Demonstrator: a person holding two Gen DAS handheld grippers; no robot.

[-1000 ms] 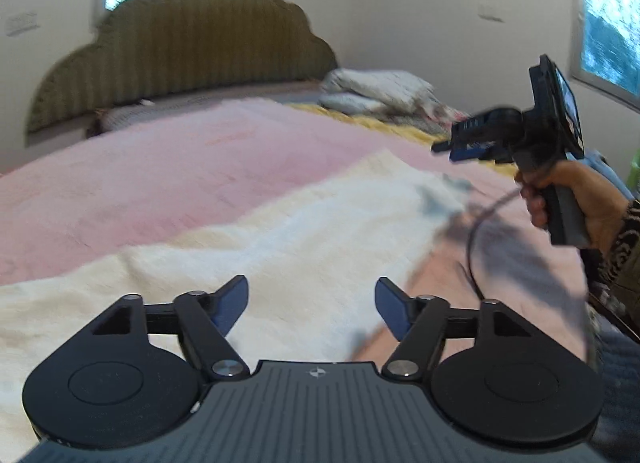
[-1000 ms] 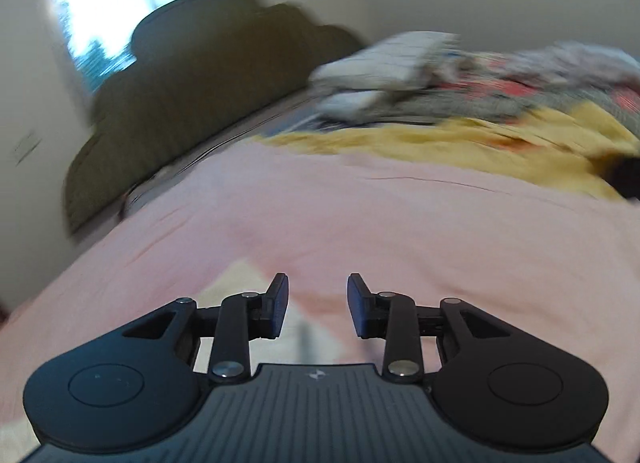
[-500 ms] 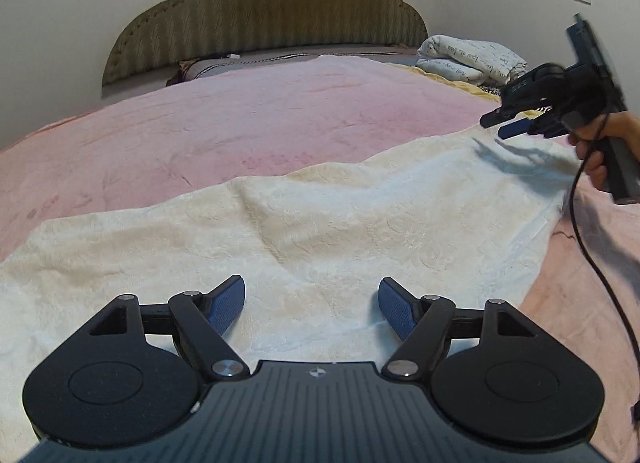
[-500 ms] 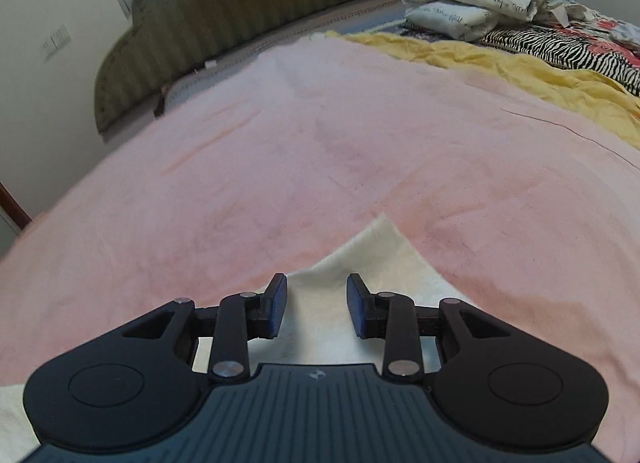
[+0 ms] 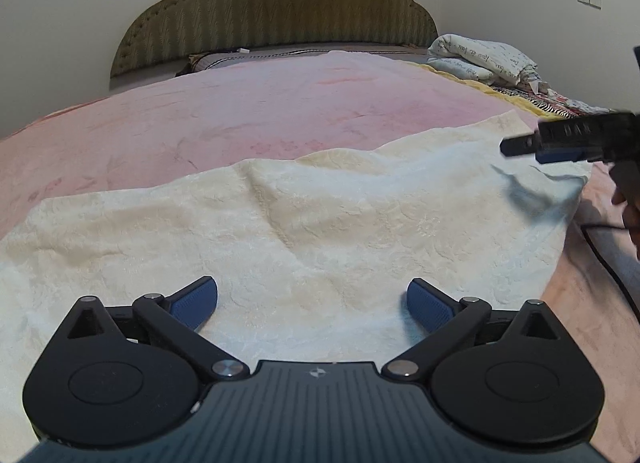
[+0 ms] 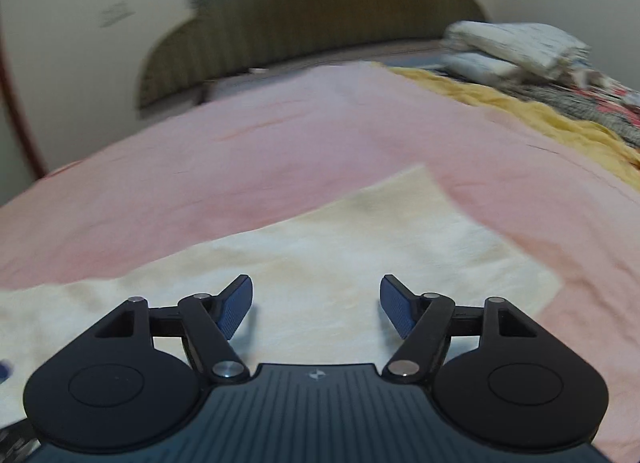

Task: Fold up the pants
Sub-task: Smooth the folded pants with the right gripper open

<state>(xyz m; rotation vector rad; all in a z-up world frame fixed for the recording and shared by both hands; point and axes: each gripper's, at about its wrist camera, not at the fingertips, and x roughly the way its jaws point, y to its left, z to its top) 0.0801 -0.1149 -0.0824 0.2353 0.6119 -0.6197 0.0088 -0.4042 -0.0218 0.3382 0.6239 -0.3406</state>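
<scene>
Cream textured pants (image 5: 320, 231) lay spread flat across a pink bedspread (image 5: 240, 119), slightly rumpled. The left gripper (image 5: 312, 299) hovered just above the fabric, its blue fingers spread wide and holding nothing. The right gripper (image 6: 316, 303) hovered near the pants' far end, also spread and empty. A green scalloped headboard (image 5: 280, 3) stood behind.

Each gripper (image 5: 312, 303) (image 6: 316, 305) is matte black with round side discs, silver pivot screws, a ribbed grey body and blue textured fingertips (image 5: 192, 301).

Both wrist views skim low toward the headboard (image 5: 276, 7).
</scene>
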